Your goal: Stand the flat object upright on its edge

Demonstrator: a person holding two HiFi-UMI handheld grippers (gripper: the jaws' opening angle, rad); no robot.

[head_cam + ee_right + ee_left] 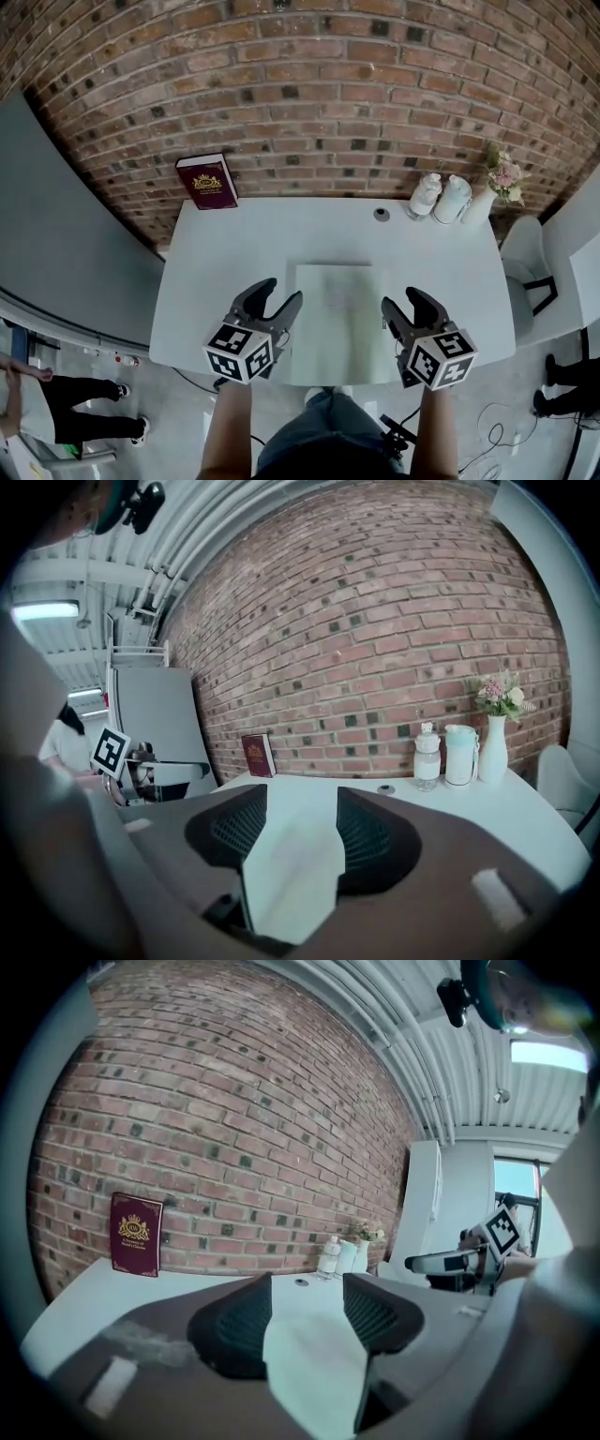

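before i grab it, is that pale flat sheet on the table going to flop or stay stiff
Probably fairly stiff: the sheet lies flat with straight edges, no curl. It looks thin, so likely light and apt to slide on the smooth table. Stood on edge, it would probably tip easily.

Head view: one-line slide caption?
Open left gripper and open right gripper flank a pale flat sheet lying on the white table; a red book stands at the brick wall.

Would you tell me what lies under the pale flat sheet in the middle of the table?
The pale flat sheet lies flat on the white table, whose top shows all around it. Whatever may be directly beneath is covered by the sheet itself.
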